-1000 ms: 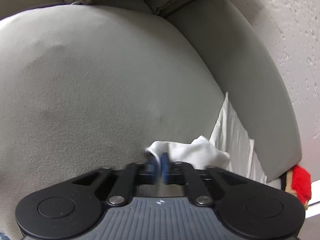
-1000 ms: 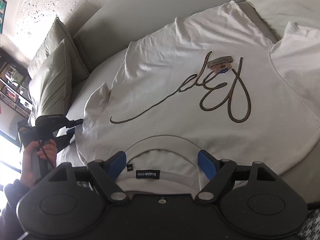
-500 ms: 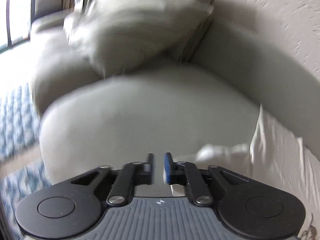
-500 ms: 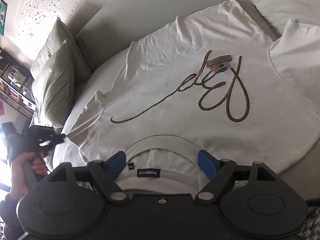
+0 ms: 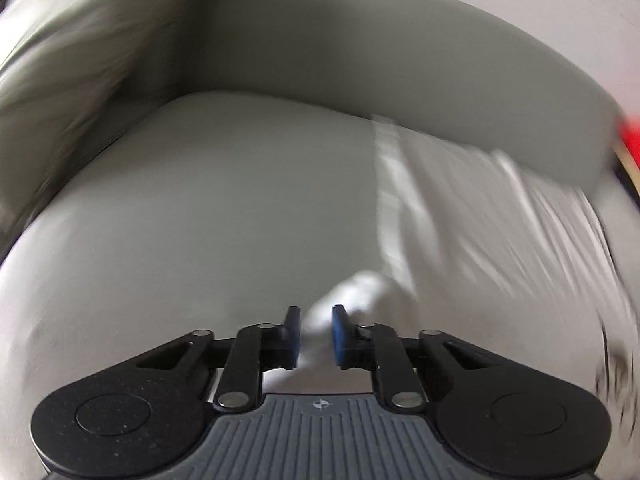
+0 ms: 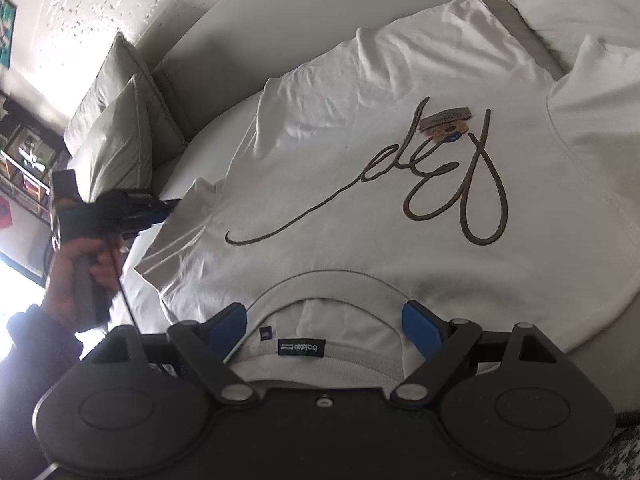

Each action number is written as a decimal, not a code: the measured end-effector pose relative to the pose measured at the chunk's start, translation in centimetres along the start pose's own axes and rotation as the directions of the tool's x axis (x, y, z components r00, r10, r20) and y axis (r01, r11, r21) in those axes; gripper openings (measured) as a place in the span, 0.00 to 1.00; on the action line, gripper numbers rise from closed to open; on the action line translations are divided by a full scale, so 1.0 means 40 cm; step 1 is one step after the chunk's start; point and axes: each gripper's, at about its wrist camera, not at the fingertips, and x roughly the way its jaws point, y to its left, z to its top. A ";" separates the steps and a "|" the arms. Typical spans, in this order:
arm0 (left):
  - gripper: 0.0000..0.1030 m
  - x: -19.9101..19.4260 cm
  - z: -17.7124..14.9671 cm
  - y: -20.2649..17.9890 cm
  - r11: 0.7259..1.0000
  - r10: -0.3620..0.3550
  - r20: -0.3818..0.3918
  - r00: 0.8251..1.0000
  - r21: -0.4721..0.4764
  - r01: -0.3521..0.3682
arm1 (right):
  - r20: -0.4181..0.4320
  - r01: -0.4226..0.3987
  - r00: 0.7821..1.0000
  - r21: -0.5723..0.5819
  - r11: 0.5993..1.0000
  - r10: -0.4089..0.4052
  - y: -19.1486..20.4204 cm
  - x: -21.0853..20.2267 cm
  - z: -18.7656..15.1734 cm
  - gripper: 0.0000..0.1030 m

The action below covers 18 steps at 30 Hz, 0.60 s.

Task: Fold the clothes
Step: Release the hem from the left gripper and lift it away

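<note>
A white T-shirt [image 6: 360, 128] with a brown script logo lies spread face up on a grey sofa seat [image 5: 200, 220]. My right gripper [image 6: 324, 320] is open and hovers over the shirt's collar [image 6: 320, 280], with the neck label between its fingers. My left gripper [image 5: 316, 332] is open, its blue pads a small gap apart, at the bunched tip of the shirt's sleeve [image 5: 360, 288]. In the right wrist view the left gripper [image 6: 160, 208] points at that sleeve [image 6: 200, 196]. The left wrist view is motion-blurred.
Grey cushions [image 6: 116, 128] lean at the sofa's far left corner. Another white garment [image 6: 592, 72] lies beside the shirt on the right. The sofa backrest [image 5: 400, 64] curves behind. Something red [image 5: 630, 140] shows at the right edge.
My left gripper let go of the sleeve tip, opened, swung away and came back to the sleeve. The sleeve now lies flatter. My right gripper has stayed open over the collar.
</note>
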 end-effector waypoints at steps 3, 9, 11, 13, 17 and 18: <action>0.13 0.018 -0.054 -0.105 0.975 0.077 -0.081 0.994 0.216 -0.058 | -0.001 -0.008 1.000 0.014 1.000 0.008 -0.005 0.001 0.002 0.83; 0.27 -0.067 -0.048 -0.098 0.978 0.037 0.001 0.999 0.206 -0.036 | -0.001 -0.016 1.000 0.010 1.000 0.016 -0.007 0.000 0.004 0.83; 0.37 -0.119 -0.031 -0.075 0.983 0.025 0.073 0.997 0.178 -0.038 | 0.001 -0.025 1.000 0.018 1.000 0.025 -0.013 -0.002 0.005 0.83; 0.40 -0.163 0.000 -0.030 0.996 -0.018 0.116 0.993 0.090 0.007 | 0.001 -0.032 0.999 0.024 0.999 0.032 -0.016 -0.003 0.006 0.83; 0.43 -0.164 0.051 0.064 0.995 -0.027 0.143 0.989 -0.095 0.041 | 0.000 -0.035 0.999 0.023 0.999 0.035 -0.016 -0.002 0.009 0.83; 0.42 -0.161 0.064 0.087 0.990 -0.023 0.146 0.989 -0.136 0.043 | 0.001 -0.036 0.999 0.024 0.999 0.036 -0.016 -0.002 0.009 0.83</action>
